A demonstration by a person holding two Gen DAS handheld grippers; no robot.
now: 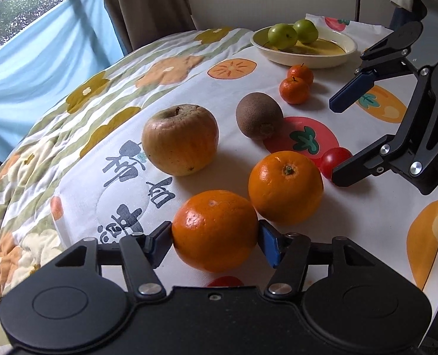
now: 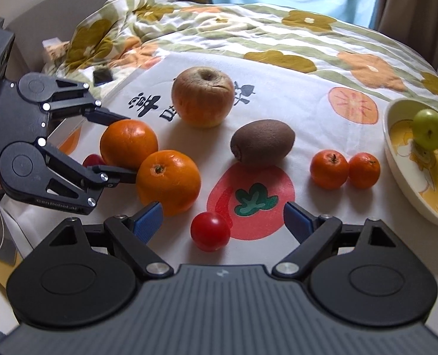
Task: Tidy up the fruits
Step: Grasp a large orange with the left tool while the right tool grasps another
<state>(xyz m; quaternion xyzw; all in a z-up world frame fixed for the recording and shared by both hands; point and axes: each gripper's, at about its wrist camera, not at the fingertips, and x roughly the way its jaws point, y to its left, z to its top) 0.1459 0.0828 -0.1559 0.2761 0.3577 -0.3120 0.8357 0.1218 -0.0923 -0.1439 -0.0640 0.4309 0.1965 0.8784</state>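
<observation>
Orange (image 1: 215,230) clamped in left claw (image 1: 216,238), not lifted. Right claw (image 2: 223,219) open around tomato (image 2: 210,231). Next: carry orange to plate (image 1: 331,59).

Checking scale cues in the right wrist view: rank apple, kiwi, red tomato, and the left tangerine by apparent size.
1. apple, largest
2. kiwi
3. and 4. red tomato and left tangerine: they look alike, and the tomato lies nearer the camera, so no ranking between them.
</observation>
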